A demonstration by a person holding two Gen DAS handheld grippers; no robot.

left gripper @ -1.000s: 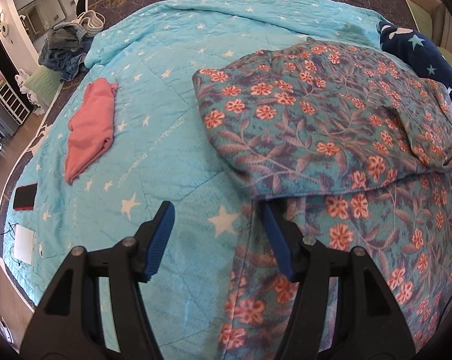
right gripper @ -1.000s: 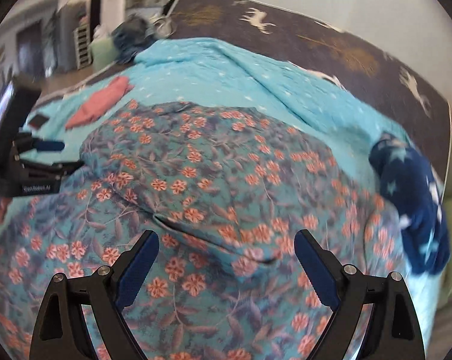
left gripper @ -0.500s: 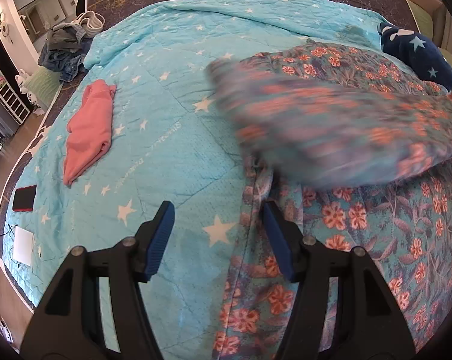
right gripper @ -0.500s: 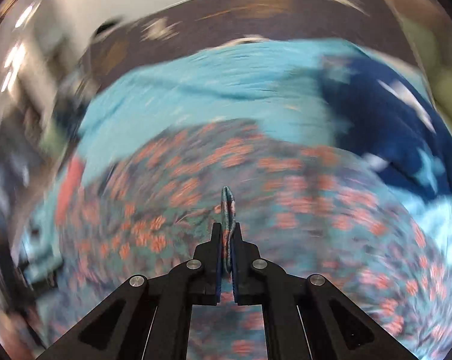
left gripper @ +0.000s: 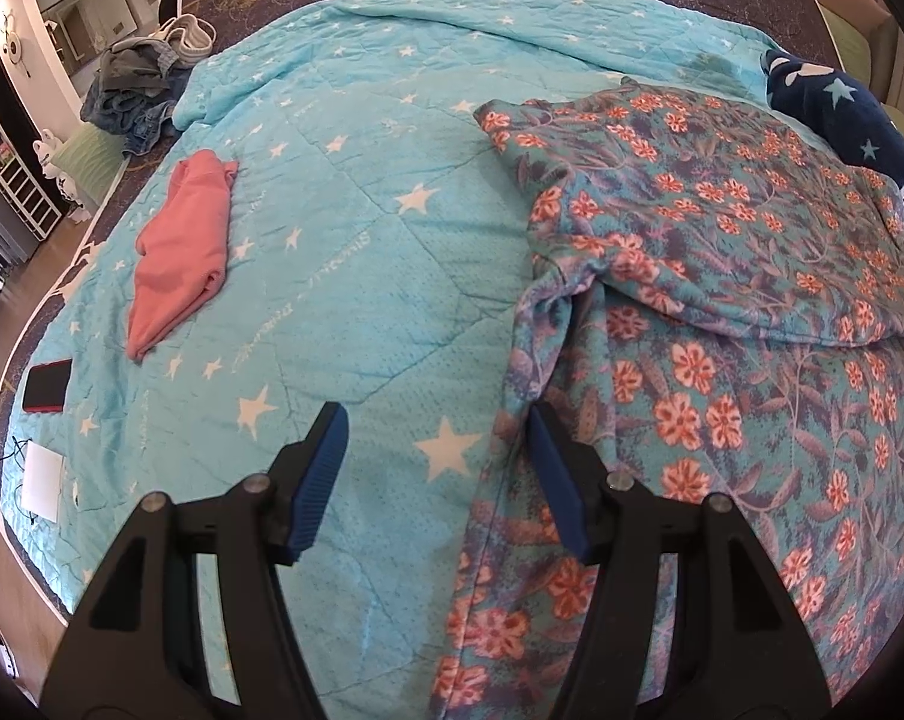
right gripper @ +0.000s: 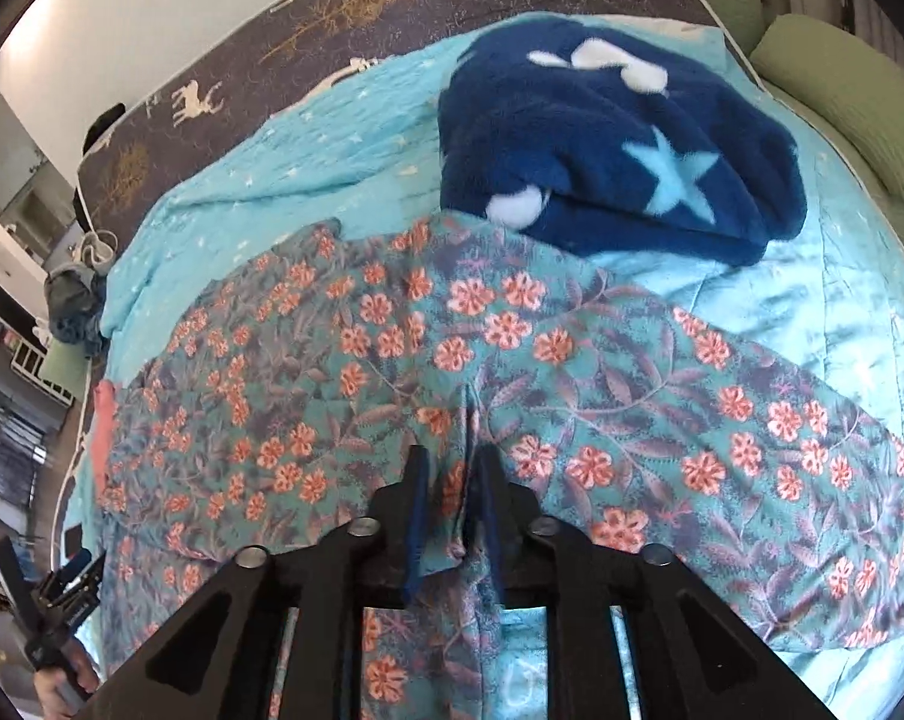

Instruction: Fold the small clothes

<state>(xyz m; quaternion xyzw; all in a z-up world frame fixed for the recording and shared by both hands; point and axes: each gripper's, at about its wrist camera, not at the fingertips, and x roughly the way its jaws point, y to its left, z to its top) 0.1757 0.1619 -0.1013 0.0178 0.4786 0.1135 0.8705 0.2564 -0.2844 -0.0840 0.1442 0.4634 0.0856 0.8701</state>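
Bed quilt [left gripper: 362,276]: floral garment [right gripper: 452,360] btwn right gripper [right gripper: 452,474] jaws.

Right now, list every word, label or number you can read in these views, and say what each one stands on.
None can be read for certain.
Pale script lettering stitched on the turquoise star-print quilt: too faint and warped to read.
Floral-print teal garment, navy fleece blanket with stars: patterns only, no text.

Floral garment [left gripper: 751,252] lies on quilt [left gripper: 362,270], right of folded top [left gripper: 182,246].
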